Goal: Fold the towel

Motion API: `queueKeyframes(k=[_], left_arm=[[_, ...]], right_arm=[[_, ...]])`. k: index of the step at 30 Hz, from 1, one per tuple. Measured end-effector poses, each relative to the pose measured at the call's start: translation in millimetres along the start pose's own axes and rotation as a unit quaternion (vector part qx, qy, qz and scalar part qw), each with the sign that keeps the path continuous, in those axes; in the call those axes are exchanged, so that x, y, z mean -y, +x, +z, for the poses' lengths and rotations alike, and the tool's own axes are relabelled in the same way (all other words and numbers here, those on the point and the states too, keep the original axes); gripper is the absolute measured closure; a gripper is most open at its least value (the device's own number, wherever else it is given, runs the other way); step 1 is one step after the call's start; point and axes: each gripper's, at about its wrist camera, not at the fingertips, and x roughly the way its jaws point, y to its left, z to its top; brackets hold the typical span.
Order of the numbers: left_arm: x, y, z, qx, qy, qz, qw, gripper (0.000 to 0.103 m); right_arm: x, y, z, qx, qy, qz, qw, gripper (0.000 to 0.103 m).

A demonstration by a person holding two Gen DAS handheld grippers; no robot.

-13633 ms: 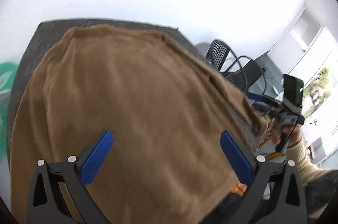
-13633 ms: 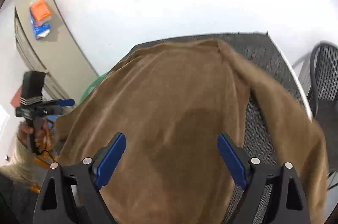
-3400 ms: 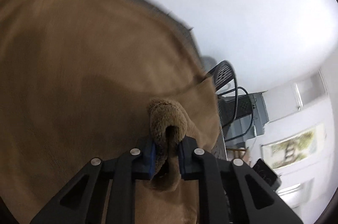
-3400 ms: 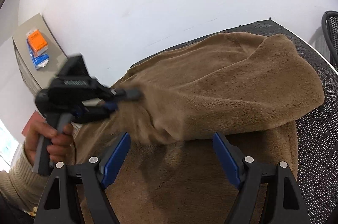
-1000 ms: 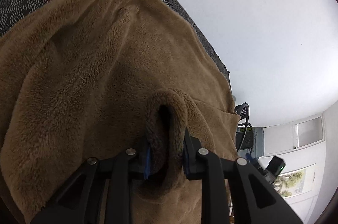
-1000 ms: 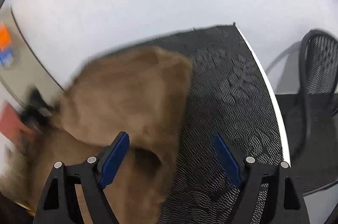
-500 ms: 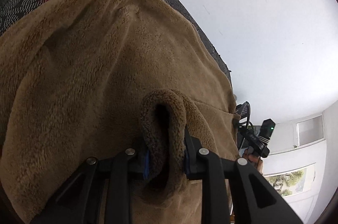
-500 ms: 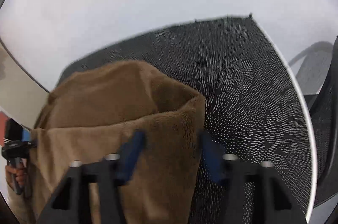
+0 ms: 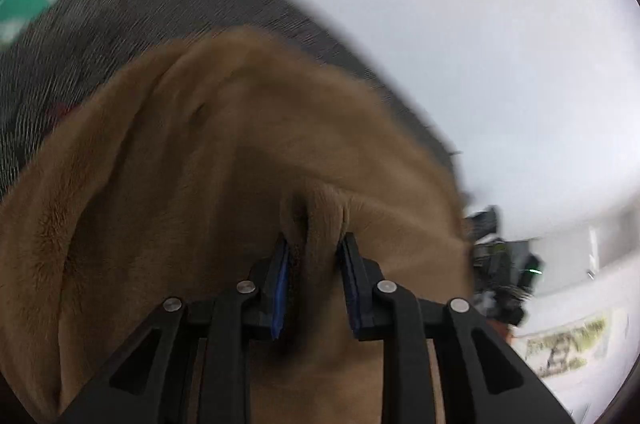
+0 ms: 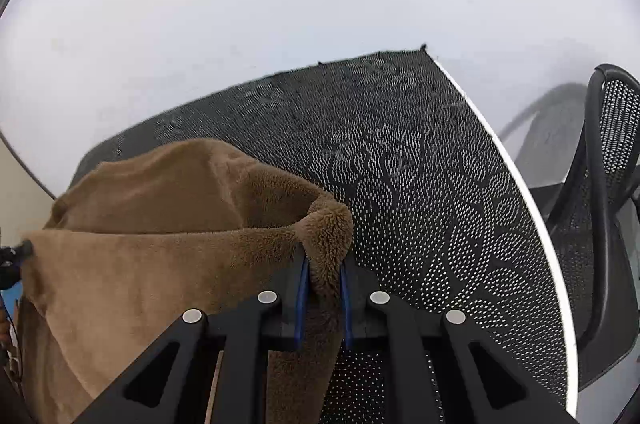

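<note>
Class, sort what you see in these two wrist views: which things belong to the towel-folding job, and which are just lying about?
Part of the job:
brown towel
left gripper, clamped on it
right gripper, clamped on it
patterned table cover, the work surface

Just lying about:
mesh chair
green object

dark patterned table (image 10: 420,184), brown towel (image 10: 132,264) seemingly resting

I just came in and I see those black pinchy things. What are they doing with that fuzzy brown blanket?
A person is folding a brown towel on a table with a dark patterned cloth, holding a claw tool in each hand. The left claw is pinched on a bunched bit of the towel. The right claw has just been closing and now pinches the towel's fluffy corner. A black mesh chair stands beside the table.
</note>
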Motion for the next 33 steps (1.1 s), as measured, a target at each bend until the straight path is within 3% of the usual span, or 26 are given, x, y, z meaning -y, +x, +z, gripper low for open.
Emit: queueKeyframes(k=[2,4,5,6,7,9,11,13,17,19,21,25,28,33], left_arm=[[-8,2,3,-0.002,-0.013,-0.009,0.9999,0.071],[-4,-1,3,0.001,-0.008,0.001,1.0000,0.061],[2,-5,2,0.009,0.007,0.013,0.9999,0.057],[7,-11,1,0.021,0.022,0.024,0.9992,0.045],[12,-16,0,0.032,0.038,0.036,0.9981,0.031],[24,-29,-4,0.060,0.070,0.069,0.9933,0.019],[37,-42,-8,0.091,0.104,0.110,0.9842,0.019],[51,-42,-10,0.108,0.125,0.123,0.9786,0.019],[80,-28,-33,0.085,0.169,0.072,0.9793,0.019],[92,-6,-44,0.049,0.199,0.046,0.9777,0.019],[93,13,-49,0.031,0.208,0.063,0.9755,0.019],[68,35,-46,0.016,0.177,0.089,0.9801,0.020],[67,38,-46,0.013,0.190,0.084,0.9782,0.021],[75,46,-47,0.017,0.208,0.088,0.9739,0.021]], right_arm=[[-3,3,1,-0.005,-0.016,-0.008,1.000,0.085],[-6,-3,0,-0.005,-0.033,-0.019,0.999,0.072],[-7,-8,-1,-0.002,-0.040,-0.029,0.999,0.044],[-8,-16,-3,0.012,-0.042,-0.040,0.998,0.022],[-9,-26,-5,0.028,-0.043,-0.051,0.997,0.020],[-16,-44,-8,0.051,-0.055,-0.058,0.996,0.020],[-26,-59,-11,0.069,-0.069,-0.057,0.994,0.020],[-42,-72,-17,0.078,-0.090,-0.036,0.992,0.020],[-90,-82,-45,0.051,-0.143,0.009,0.988,0.020],[-106,-78,-60,0.027,-0.162,0.025,0.986,0.020],[-118,-67,-75,0.002,-0.178,0.027,0.984,0.020],[-109,-42,-90,-0.043,-0.181,-0.004,0.982,0.020],[-91,-40,-91,-0.041,-0.164,0.018,0.986,0.020],[-99,-41,-95,-0.030,-0.169,0.007,0.985,0.018]])
